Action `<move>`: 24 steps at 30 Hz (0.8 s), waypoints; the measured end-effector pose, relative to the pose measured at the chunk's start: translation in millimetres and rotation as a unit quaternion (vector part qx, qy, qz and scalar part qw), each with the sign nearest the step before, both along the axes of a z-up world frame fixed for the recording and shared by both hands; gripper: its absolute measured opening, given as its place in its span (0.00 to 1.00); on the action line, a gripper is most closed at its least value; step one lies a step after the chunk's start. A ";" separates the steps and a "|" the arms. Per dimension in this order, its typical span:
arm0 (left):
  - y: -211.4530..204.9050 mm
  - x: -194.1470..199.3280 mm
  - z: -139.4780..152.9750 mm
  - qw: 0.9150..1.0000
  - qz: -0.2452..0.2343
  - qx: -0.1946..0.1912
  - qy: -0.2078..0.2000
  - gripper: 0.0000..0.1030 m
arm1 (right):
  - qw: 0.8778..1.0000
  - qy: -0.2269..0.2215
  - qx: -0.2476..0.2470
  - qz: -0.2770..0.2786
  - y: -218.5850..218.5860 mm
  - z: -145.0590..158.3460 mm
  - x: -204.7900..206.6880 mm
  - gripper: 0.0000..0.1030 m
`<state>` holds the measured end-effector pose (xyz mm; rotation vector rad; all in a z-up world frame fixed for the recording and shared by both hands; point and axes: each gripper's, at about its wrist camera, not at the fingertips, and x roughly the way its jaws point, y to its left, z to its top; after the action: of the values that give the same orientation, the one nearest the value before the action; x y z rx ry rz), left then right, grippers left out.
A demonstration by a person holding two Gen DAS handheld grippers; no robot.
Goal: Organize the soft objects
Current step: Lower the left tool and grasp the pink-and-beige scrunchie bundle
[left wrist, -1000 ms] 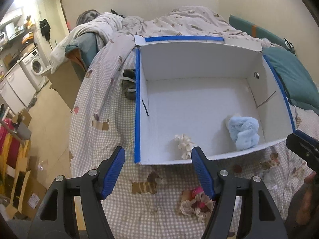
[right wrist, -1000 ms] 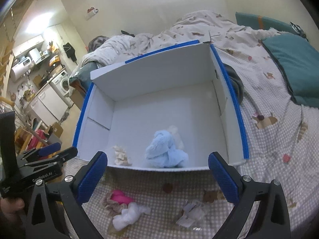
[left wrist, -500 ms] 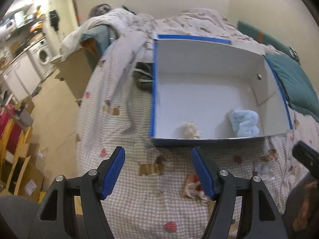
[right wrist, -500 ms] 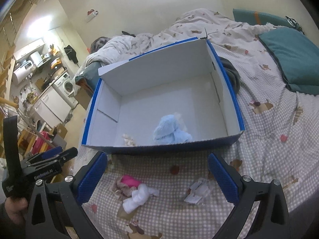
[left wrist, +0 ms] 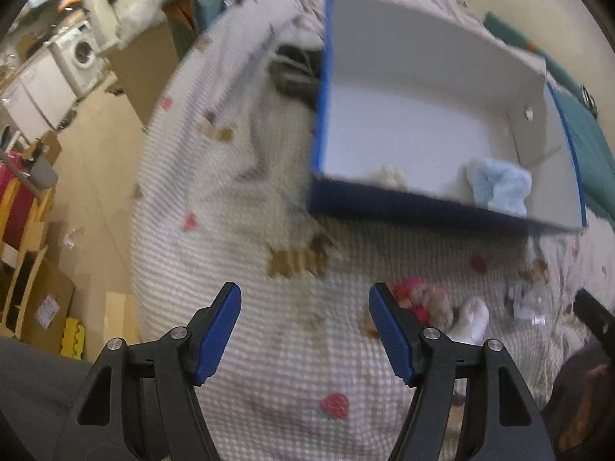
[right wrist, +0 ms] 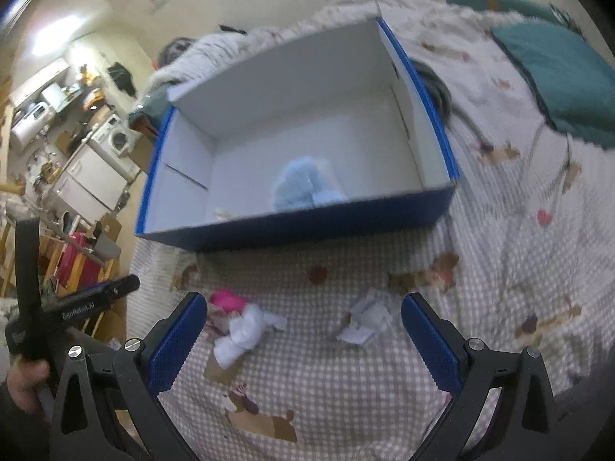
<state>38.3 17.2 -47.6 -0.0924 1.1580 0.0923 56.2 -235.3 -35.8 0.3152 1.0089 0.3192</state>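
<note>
1. Left wrist view: the left gripper (left wrist: 304,299) hangs over the bed's checked beige bedspread with cartoon dog and strawberry prints (left wrist: 269,338), its blue-padded jaws standing wide with only cloth showing between them. Just beside its right finger lie a pink-and-tan fabric bundle (left wrist: 419,299) and a white rolled sock (left wrist: 472,322), touching each other. Further right sits a small crumpled clear wrapper (left wrist: 528,303). Beyond them stands the open cardboard box with blue outside and white inside (left wrist: 423,207); inside, against its near wall, are a small cream soft lump (left wrist: 390,174) and a fluffy light-blue soft toy (left wrist: 499,188), well apart. The picture is blurred.

2. Right wrist view: the right gripper (right wrist: 303,320) is also spread wide and holds nothing. Between its fingers, on the bedspread, the white sock and pink bundle lie near the left pad, and the crumpled wrapper nearer the right one. The box stands behind, the blue toy inside it. At the left edge a hand (right wrist: 25,384) holds the other gripper's black handle. A teal cushion (right wrist: 557,77) lies at upper right.
</note>
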 end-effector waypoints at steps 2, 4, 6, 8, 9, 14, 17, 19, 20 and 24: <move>-10.2 3.2 -10.1 1.000 -0.018 -0.007 0.022 0.64 | 1.000 0.020 0.010 -0.011 -2.7 -6.7 3.1 1.00; -25.0 6.2 -23.7 0.998 -0.043 -0.001 0.048 0.64 | 0.999 0.031 0.012 -0.017 -2.6 -11.4 5.8 1.00; -39.5 7.8 -37.4 0.995 -0.066 0.022 0.068 0.64 | 0.999 0.039 0.010 -0.020 -1.3 -15.1 8.4 1.00; -48.0 8.7 -47.0 0.993 -0.080 0.027 0.082 0.64 | 0.999 0.049 0.012 -0.020 -0.1 -18.9 10.0 1.00; -52.0 9.6 -52.7 0.992 -0.085 0.025 0.090 0.64 | 0.998 0.053 0.015 -0.019 0.3 -20.5 10.6 1.00; -57.7 15.0 -60.8 0.991 -0.095 0.021 0.092 0.64 | 0.997 0.066 0.024 -0.020 1.1 -25.5 13.5 1.00; -59.0 21.4 -62.8 0.991 -0.099 0.021 0.086 0.63 | 0.997 0.071 0.023 -0.021 2.4 -29.7 15.5 1.00; -58.3 25.1 -64.8 0.991 -0.100 -0.001 0.084 0.54 | 0.996 0.078 0.027 -0.020 3.4 -31.5 18.6 1.00; -58.8 26.1 -66.3 0.991 -0.102 -0.014 0.085 0.44 | 0.996 0.081 0.027 -0.020 4.3 -32.8 19.8 1.00; -52.6 28.4 -69.9 0.990 -0.094 -0.052 0.095 0.15 | 0.996 0.085 0.024 -0.023 4.6 -35.8 23.1 1.00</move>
<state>66.6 -35.4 -117.5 -0.0662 1.3565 -0.1290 79.3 -230.8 -71.5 0.4141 1.1611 0.2787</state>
